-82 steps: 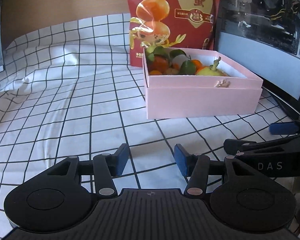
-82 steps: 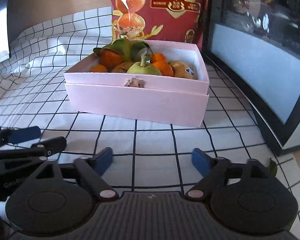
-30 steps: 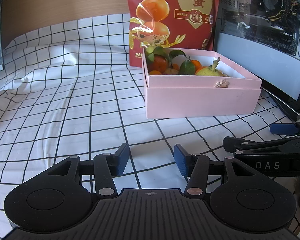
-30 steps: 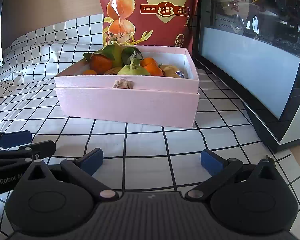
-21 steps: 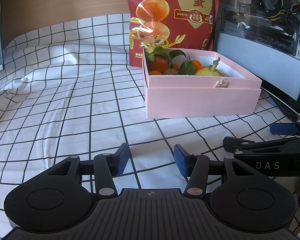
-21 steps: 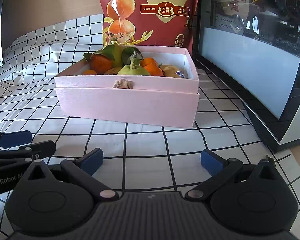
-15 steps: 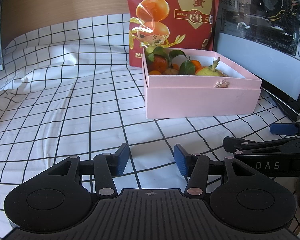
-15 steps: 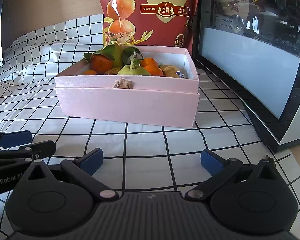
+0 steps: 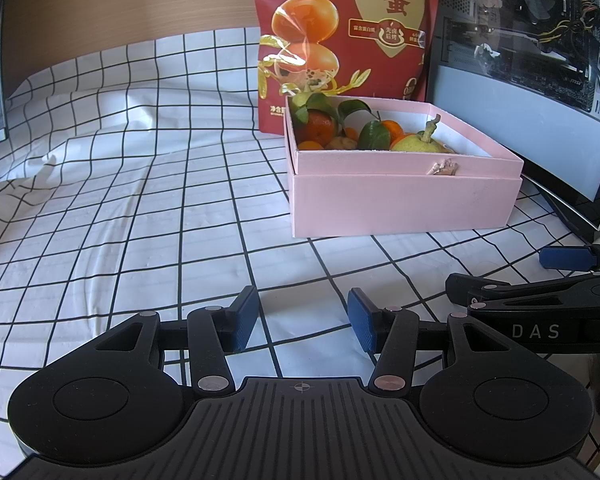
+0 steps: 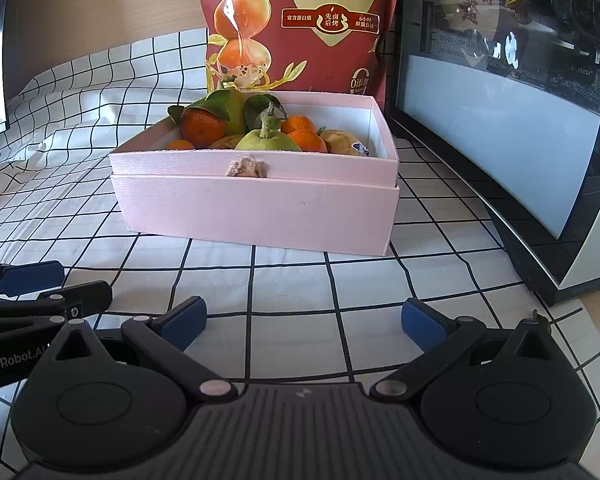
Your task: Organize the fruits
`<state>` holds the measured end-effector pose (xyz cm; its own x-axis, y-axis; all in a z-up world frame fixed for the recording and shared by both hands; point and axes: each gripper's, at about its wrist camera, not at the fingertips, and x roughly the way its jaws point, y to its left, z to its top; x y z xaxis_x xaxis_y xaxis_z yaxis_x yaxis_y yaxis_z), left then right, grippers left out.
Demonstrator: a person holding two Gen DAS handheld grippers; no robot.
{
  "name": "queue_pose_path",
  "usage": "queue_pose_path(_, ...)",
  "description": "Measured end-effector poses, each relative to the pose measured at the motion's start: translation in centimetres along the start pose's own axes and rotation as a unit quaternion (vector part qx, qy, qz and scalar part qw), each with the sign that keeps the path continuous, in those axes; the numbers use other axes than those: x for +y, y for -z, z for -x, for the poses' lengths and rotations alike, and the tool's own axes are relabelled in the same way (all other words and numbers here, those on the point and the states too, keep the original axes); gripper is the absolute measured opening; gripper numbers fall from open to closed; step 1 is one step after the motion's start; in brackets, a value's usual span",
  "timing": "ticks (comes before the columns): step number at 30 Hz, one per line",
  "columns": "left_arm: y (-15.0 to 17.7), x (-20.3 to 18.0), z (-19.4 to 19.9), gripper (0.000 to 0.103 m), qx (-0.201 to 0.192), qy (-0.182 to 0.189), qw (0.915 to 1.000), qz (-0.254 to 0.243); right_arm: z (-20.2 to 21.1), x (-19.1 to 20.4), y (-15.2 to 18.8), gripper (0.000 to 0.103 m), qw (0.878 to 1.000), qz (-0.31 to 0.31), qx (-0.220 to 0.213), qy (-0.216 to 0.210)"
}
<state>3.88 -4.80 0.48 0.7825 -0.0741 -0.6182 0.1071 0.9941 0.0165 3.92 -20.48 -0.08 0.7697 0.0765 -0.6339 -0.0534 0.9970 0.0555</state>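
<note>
1. Your fruits all lie inside the pink box [image 10: 256,208]; a leafy orange [image 10: 202,128], a green pear [image 10: 266,141], two small oranges [image 10: 306,139] and a brownish fruit [image 10: 342,142] crowd toward its left and middle, while its right end shows bare white wall.
2. The box stands on the checked cloth of the tabletop [image 9: 140,216], just in front of a red snack bag [image 10: 300,28] and beside a glass-sided computer case [image 10: 500,100]; no fruit shows on the cloth outside the box.
3. Your left hand-held gripper [image 9: 302,320] hovers low over the cloth with its fingers moderately parted and nothing between them; your right hand-held gripper [image 10: 304,320] sits just beside it, spread wider and likewise empty; both are well short of the box.
4. By my judgement this scene fits two stages: fruit gathered into the box with both tools drawn back, or a heap that awaits sorting or taking out; one moment does not settle which.
5. If any fruit is to be taken, the pear sits highest and nearest the front wall, so the reach must clear that wall; the leaves over the orange could foul a grip.
</note>
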Motion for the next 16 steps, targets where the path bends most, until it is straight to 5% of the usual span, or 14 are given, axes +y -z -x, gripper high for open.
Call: queue_pose_path(16,-0.02,-0.13,0.01,0.055,0.000,-0.001,1.0000,-0.001,-0.01,0.01,-0.04,0.103,1.000,0.000,0.000,0.000)
